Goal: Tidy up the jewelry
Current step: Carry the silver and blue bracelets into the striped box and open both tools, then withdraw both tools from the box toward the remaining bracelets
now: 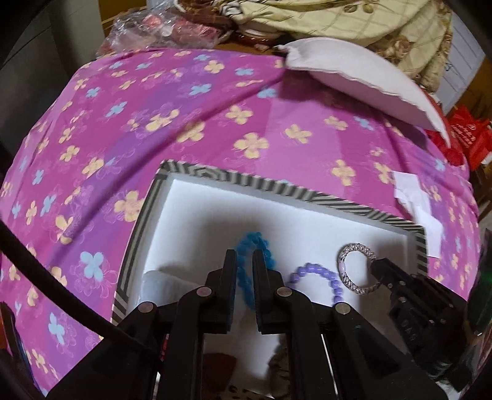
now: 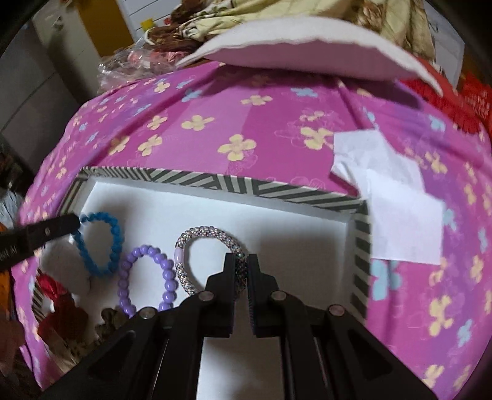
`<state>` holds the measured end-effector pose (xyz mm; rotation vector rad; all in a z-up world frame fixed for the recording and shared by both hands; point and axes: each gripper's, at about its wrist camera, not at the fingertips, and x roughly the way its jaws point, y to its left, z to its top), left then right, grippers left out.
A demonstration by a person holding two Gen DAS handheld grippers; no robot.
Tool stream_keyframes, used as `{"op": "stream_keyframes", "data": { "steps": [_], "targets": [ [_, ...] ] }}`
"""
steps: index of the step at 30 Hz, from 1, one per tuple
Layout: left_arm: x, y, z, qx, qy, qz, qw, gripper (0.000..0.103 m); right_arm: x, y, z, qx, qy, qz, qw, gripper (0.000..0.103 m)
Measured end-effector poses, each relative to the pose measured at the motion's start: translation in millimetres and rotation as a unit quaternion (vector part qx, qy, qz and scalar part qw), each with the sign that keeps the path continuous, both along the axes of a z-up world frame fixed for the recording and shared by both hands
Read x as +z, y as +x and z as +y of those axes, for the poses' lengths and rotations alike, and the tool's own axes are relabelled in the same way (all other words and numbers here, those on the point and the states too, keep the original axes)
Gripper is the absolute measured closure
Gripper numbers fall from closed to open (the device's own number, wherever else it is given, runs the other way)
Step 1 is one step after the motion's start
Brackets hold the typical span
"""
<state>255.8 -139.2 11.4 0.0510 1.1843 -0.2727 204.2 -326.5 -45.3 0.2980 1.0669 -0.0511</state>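
Observation:
A white-lined box with a black-and-white striped rim (image 1: 363, 207) (image 2: 196, 181) sits on the pink flowered cloth. Inside lie three bracelets. My left gripper (image 1: 245, 257) is shut on the blue beaded bracelet (image 1: 246, 277) (image 2: 101, 243), its strand between the fingers. My right gripper (image 2: 241, 261) (image 1: 376, 266) is shut on the silver sparkly bracelet (image 2: 200, 237) (image 1: 356, 267), at its right side. The purple beaded bracelet (image 1: 319, 277) (image 2: 147, 277) lies between them on the box floor.
A white foam sheet (image 1: 353, 77) (image 2: 292, 46) lies at the cloth's far edge. White paper pieces (image 2: 393, 200) (image 1: 421, 206) lie right of the box. A plastic bag (image 1: 160, 27) and folded fabric (image 1: 353, 21) sit behind. Red and brown items (image 2: 58, 304) lie at the box's near left.

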Motion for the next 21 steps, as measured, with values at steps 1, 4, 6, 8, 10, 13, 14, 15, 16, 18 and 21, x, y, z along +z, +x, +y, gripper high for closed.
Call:
{"op": "stream_keyframes", "data": {
  "steps": [1,4,6,8,10,13,14,15,16,18,21],
  "targets": [
    [-3,0,2,0.003,0.002,0.001,1.0,0.073,0,0,0,0.0,0.008,-0.003,1.0,0.093],
    [-9,0,6,0.008,0.001,0.009,0.9999,0.068,6,-6,2,0.001,-0.004,-0.011,1.0,0.067],
    [-9,-3,9,0.008,-0.003,0.011,0.9999,0.063,11,-12,2,0.003,-0.007,-0.017,1.0,0.062],
    [-5,-10,12,0.008,-0.007,0.007,0.9999,0.059,18,-20,1,0.005,-0.002,-0.025,1.0,0.062],
    [1,-17,14,0.006,-0.009,0.001,0.9999,0.056,24,-30,-3,0.001,0.002,-0.033,0.999,0.059],
    [12,-30,17,-0.001,-0.01,-0.014,0.9998,0.055,30,-48,-9,-0.004,0.013,-0.04,0.999,0.058],
    [17,-36,19,-0.005,-0.009,-0.022,0.9997,0.055,31,-54,-10,-0.003,0.013,-0.042,0.999,0.058],
    [21,-42,21,-0.007,-0.008,-0.028,0.9995,0.055,34,-63,-10,0.0,0.009,-0.046,0.999,0.058],
    [24,-47,23,-0.008,-0.01,-0.032,0.9994,0.055,37,-71,-10,0.001,0.005,-0.049,0.999,0.058],
    [31,-58,30,-0.009,-0.017,-0.04,0.999,0.055,44,-88,-9,0.002,0.0,-0.057,0.998,0.058],
    [37,-78,39,-0.011,-0.019,-0.05,0.9985,0.055,52,-113,-7,0.003,-0.013,-0.061,0.998,0.058]
  ]
}}
